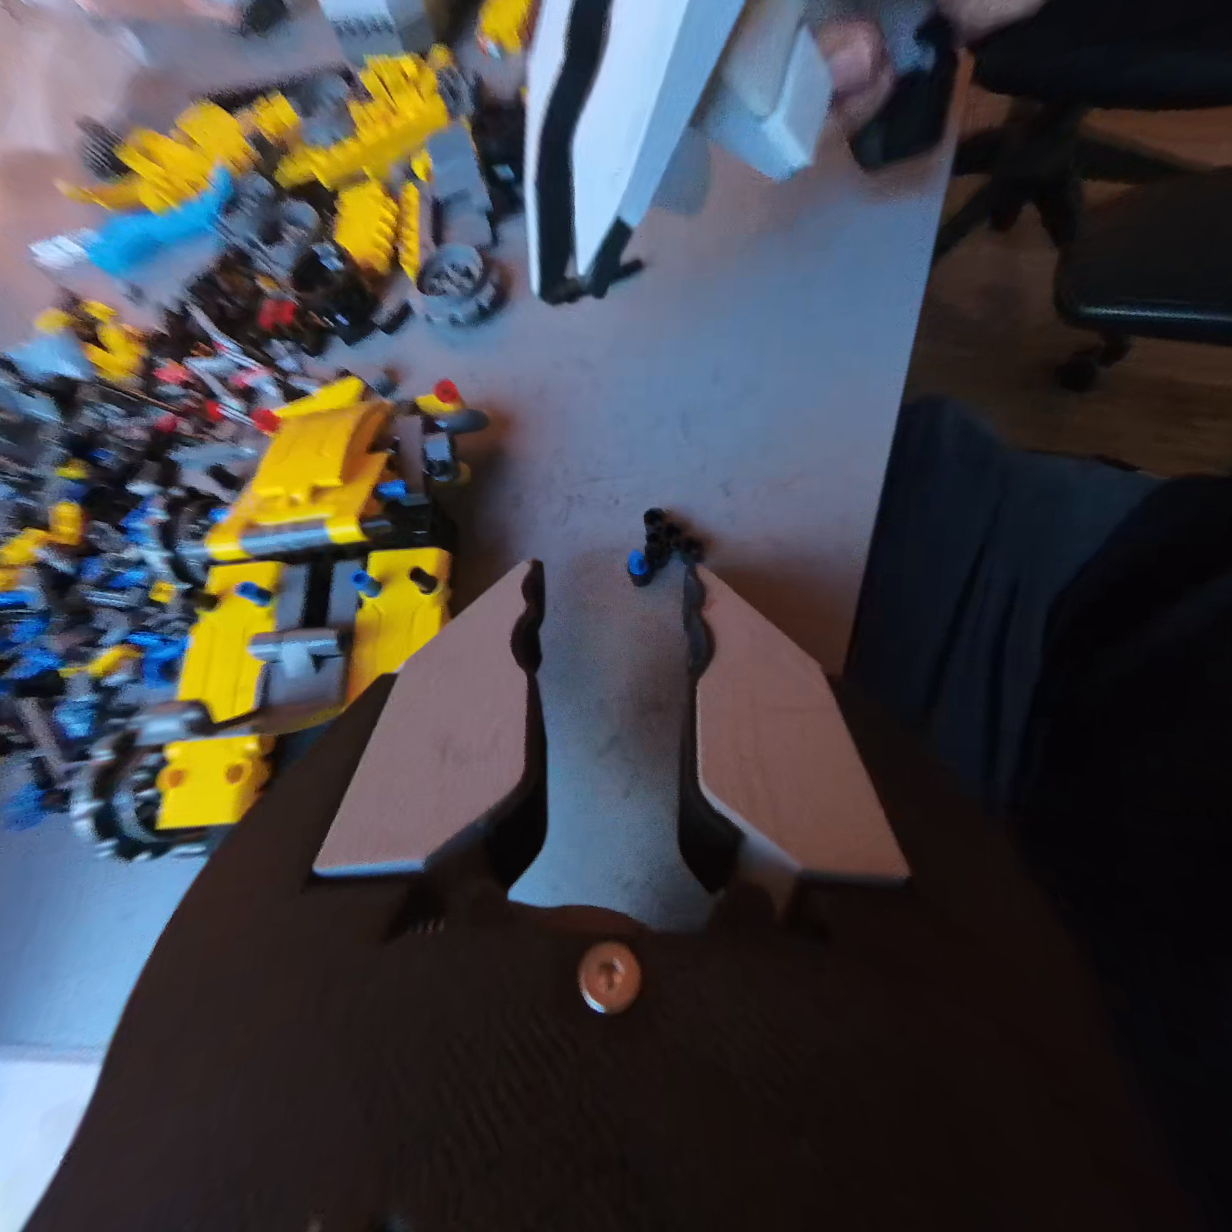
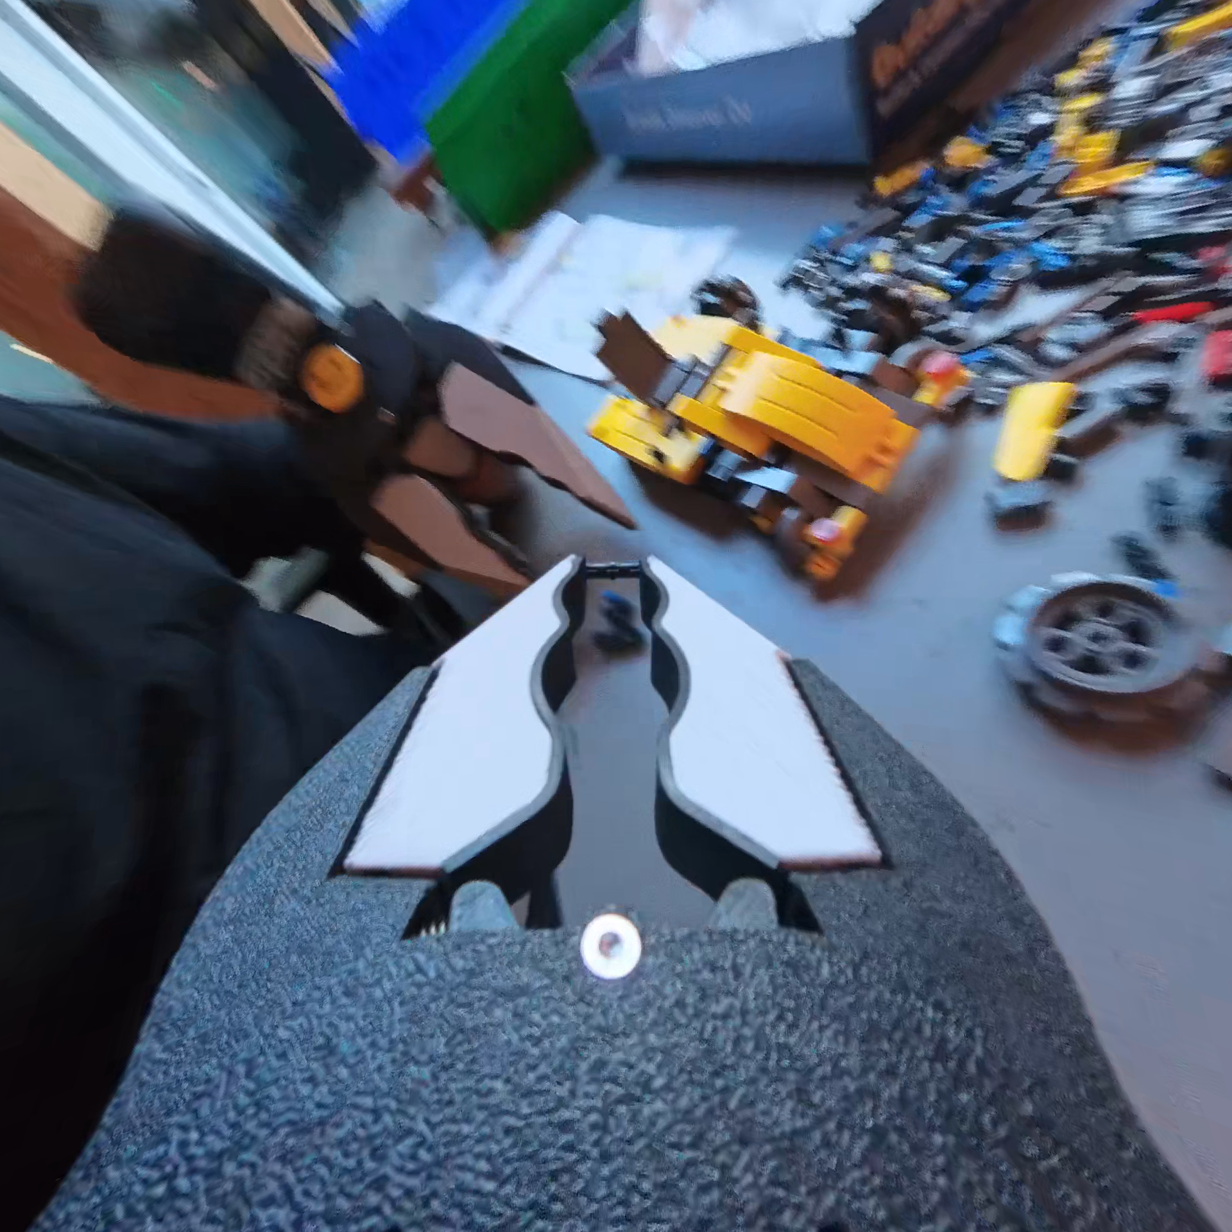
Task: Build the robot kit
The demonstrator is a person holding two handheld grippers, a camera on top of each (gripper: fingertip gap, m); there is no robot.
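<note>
Black pin (image 2: 610, 567) btwn right gripper (image 2: 610, 569) jaws; left gripper (image 1: 613, 567) agape.

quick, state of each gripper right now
left gripper: open, empty, small black piece near its right fingertip.
right gripper: shut on thin black pin.

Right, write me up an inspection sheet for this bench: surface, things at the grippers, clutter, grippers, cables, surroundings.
Surface: grey table, bare near its edge.
Things at the grippers: thin black rod pinched between the right fingertips; small black-and-blue piece on the table by the left tips.
Clutter: yellow brick vehicle, loose brick pile, grey wheel, white paper sheets.
Grippers: left gripper open, empty; right gripper shut on the rod.
Cables: nothing seen.
Surroundings: black office chair; green panel; grey box.
</note>
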